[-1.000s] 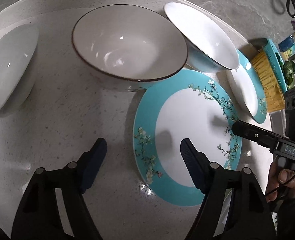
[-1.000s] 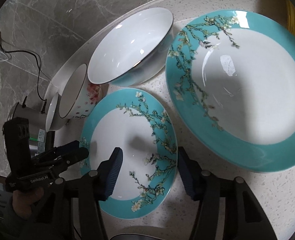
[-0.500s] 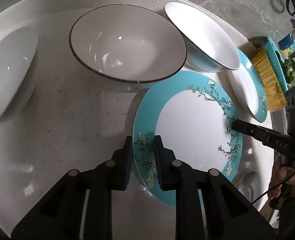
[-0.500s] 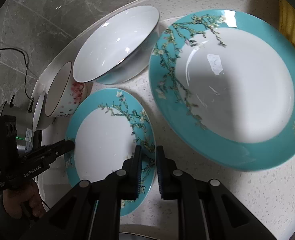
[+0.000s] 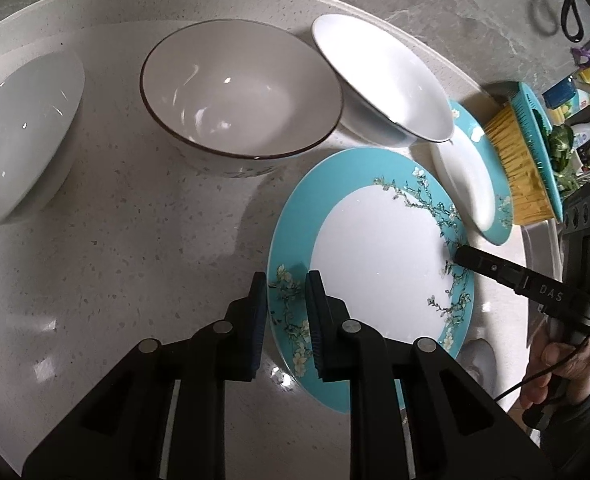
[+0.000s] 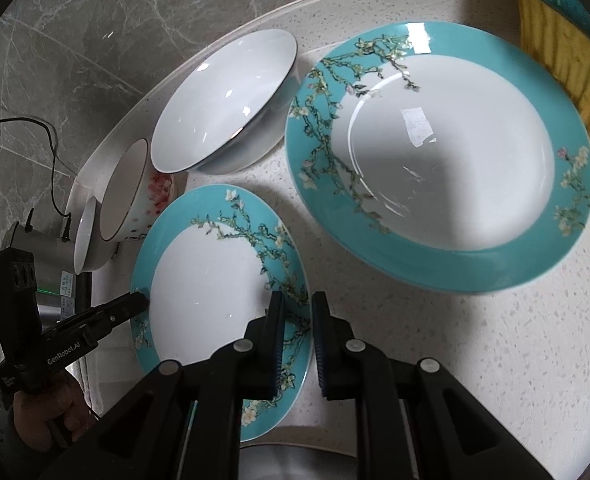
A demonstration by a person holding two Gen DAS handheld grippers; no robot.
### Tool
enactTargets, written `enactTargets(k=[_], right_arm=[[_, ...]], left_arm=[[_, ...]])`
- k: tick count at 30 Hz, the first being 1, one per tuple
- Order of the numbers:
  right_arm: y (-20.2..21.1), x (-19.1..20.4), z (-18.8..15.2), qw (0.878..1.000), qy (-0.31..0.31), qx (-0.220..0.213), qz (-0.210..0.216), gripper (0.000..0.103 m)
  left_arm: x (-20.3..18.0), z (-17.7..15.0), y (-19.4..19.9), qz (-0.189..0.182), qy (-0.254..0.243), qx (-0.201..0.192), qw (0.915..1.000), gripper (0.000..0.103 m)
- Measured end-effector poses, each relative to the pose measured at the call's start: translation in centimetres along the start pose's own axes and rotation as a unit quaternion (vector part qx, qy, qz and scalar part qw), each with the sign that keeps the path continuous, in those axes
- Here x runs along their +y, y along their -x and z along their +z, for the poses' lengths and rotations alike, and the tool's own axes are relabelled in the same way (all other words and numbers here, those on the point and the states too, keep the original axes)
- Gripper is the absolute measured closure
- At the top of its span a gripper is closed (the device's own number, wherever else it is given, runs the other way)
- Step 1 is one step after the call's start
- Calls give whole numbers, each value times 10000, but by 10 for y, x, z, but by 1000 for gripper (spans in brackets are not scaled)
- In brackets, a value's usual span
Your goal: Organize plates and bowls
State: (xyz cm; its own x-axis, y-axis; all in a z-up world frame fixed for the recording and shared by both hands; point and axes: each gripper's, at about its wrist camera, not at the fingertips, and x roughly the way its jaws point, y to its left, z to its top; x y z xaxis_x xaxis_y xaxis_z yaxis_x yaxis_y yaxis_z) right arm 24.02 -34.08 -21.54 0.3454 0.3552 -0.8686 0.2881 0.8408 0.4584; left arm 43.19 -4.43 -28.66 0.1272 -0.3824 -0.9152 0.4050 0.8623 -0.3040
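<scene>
Small plate (image 5: pixel 379 264) lies flat on the bench (image 5: pixel 135 240), just beside the brown-rimmed bowl (image 5: pixel 239 92), with the big plate (image 6: pixel 447 160) on its far side. Left gripper (image 5: pixel 285 300) and right gripper (image 6: pixel 297 320) have each just been closing and are now pinched on opposite rims of the small plate, both thin edge bites. Risks, as judged: glazed rim slipping out of either pinch on the lift; uneven raising tipping the plate; plate swinging into the bowl or the white bowl (image 5: pixel 383 80) close by, chipping them; edge scraping the big plate when set down.
</scene>
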Motion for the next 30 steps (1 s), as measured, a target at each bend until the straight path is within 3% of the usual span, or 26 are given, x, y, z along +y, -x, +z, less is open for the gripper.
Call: enactTargets(k=[11,20,30], right_arm=[[60,-7,-31,9994,-205,-273,-68,87],[101,-32,-91,9967,-644,-357,-344,87],[120,-59,-151,9912,-1143,-366,-560,87]], left_arm=[[-43,-20,38,-239,-404,29,9989,87],[-89,-79,33,-502,-802,463,9944,87],[-123,-127,27,-587,-1350,809,9858,87]])
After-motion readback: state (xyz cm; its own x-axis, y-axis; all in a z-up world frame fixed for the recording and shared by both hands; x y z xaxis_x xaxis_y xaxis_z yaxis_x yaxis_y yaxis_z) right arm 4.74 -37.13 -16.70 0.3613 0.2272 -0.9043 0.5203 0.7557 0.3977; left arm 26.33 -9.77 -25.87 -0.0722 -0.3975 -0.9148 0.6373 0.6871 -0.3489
